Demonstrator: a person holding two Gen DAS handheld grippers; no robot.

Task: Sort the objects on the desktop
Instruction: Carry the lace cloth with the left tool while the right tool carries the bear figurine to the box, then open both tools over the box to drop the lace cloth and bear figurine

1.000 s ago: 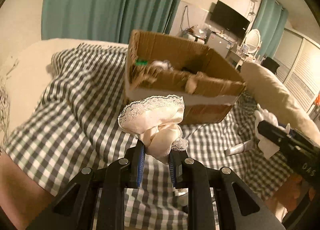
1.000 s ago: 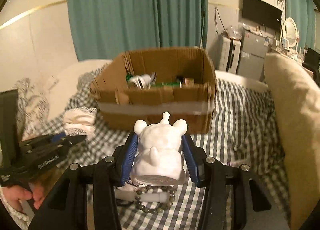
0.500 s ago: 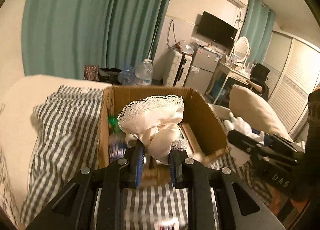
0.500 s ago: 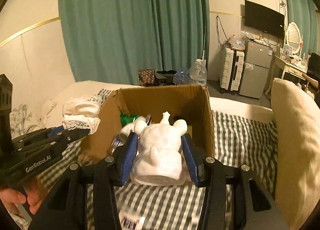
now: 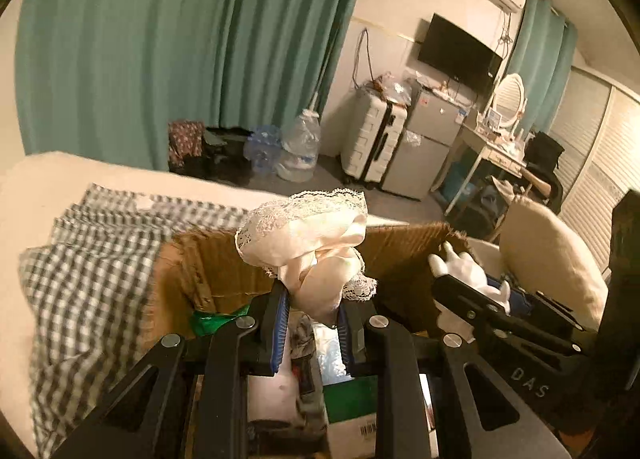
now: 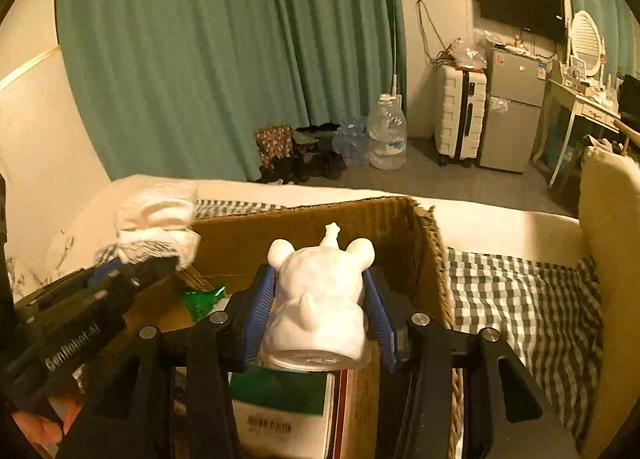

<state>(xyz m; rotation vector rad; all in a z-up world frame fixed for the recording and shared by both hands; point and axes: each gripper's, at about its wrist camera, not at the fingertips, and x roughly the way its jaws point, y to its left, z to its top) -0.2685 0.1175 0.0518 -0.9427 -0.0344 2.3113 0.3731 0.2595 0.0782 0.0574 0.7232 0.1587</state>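
Observation:
My left gripper (image 5: 314,317) is shut on a bunched cream lace cloth (image 5: 312,235), held over the open cardboard box (image 5: 208,263). The right wrist view catches that cloth (image 6: 156,219) at the left, above the box's left side. My right gripper (image 6: 318,319) is shut on a white animal figurine (image 6: 320,299), also over the box (image 6: 424,255). In the left wrist view the figurine (image 5: 464,267) shows at the right in the other gripper. Inside the box lie a green wrapper (image 6: 202,297), a green-and-white carton (image 6: 280,403) and other small items.
The box rests on a bed with a grey checked cover (image 6: 520,299). A beige pillow (image 5: 548,255) lies to the right. Beyond the bed are teal curtains, water bottles (image 6: 386,135), a white suitcase (image 6: 460,115) and a small fridge. A hand (image 6: 36,425) shows at the lower left.
Both grippers have travelled forward from in front of the box to above its open top, each keeping its load. The box now fills the lower part of both views.

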